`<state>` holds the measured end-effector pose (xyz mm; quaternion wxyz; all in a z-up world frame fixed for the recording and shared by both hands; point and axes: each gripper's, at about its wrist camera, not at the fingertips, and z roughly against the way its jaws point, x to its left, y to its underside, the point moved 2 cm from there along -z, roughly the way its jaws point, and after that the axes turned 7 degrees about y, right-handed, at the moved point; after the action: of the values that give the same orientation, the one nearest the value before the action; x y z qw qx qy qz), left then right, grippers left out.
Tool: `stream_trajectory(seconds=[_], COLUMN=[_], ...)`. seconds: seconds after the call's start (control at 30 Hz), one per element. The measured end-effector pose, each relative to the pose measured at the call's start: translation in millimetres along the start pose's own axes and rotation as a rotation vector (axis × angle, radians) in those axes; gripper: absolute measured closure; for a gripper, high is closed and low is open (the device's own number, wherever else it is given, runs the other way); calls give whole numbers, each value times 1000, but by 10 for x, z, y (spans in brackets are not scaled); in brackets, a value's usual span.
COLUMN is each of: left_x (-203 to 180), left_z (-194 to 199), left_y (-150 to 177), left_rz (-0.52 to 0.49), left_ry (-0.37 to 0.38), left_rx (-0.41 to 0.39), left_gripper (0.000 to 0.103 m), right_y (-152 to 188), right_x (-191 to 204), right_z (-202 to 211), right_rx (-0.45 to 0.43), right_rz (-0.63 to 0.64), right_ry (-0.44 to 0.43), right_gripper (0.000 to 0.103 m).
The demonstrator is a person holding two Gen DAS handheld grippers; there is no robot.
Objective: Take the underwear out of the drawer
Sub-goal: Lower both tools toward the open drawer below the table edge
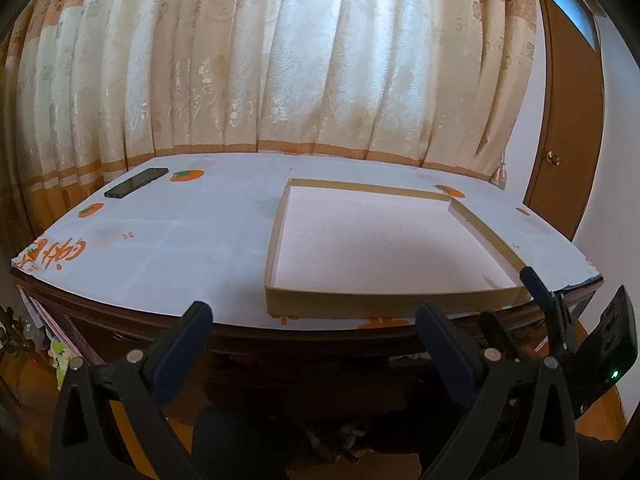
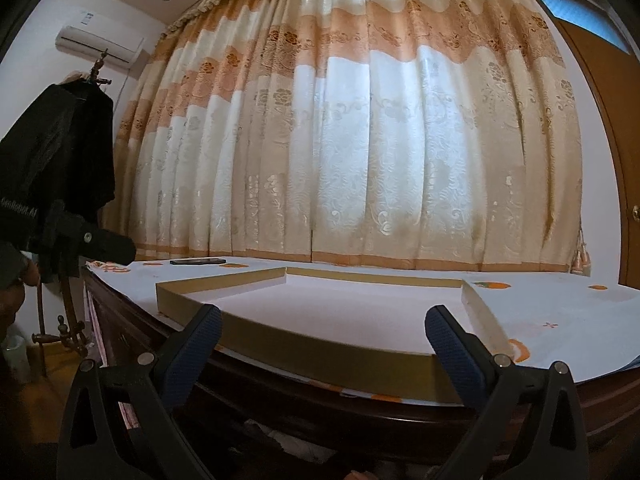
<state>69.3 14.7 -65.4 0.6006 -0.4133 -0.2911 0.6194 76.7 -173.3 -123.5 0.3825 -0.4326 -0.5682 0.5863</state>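
No underwear shows in either view, and I cannot make out a drawer. My left gripper (image 1: 314, 312) is open and empty, held in front of the dark wooden table edge (image 1: 320, 336). My right gripper (image 2: 324, 314) is also open and empty, just before a shallow cardboard tray (image 2: 320, 354). The tray (image 1: 376, 300) has tan walls and a bare white floor, and sits on the white cloth (image 1: 180, 248) printed with orange fruit. In the left wrist view the right gripper (image 1: 512, 300) appears at the tray's near right corner. One of the left gripper's fingers (image 2: 116, 249) shows at the left of the right wrist view.
A black phone (image 1: 136, 182) lies at the table's back left corner. A cream and orange curtain (image 1: 300, 60) hangs behind the table. A brown door (image 1: 572, 120) stands at the right. A dark coat (image 2: 56, 152) hangs on a rack at the left.
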Motion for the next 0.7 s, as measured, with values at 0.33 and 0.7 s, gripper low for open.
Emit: stream_trajectory(seconds=[0.33,0.7], left_x=[67,110], left_z=[-95,-98], left_y=[24,9], left_rz=[23,48], left_ry=[7,9], left_rx=[16,10], left_gripper=[0,0], right_y=[81,158], right_x=[47,101], right_z=[-38,-42], right_rx=[-44,-77], right_rz=[50,125], right_ry=[-19,10], right_gripper=[0,1])
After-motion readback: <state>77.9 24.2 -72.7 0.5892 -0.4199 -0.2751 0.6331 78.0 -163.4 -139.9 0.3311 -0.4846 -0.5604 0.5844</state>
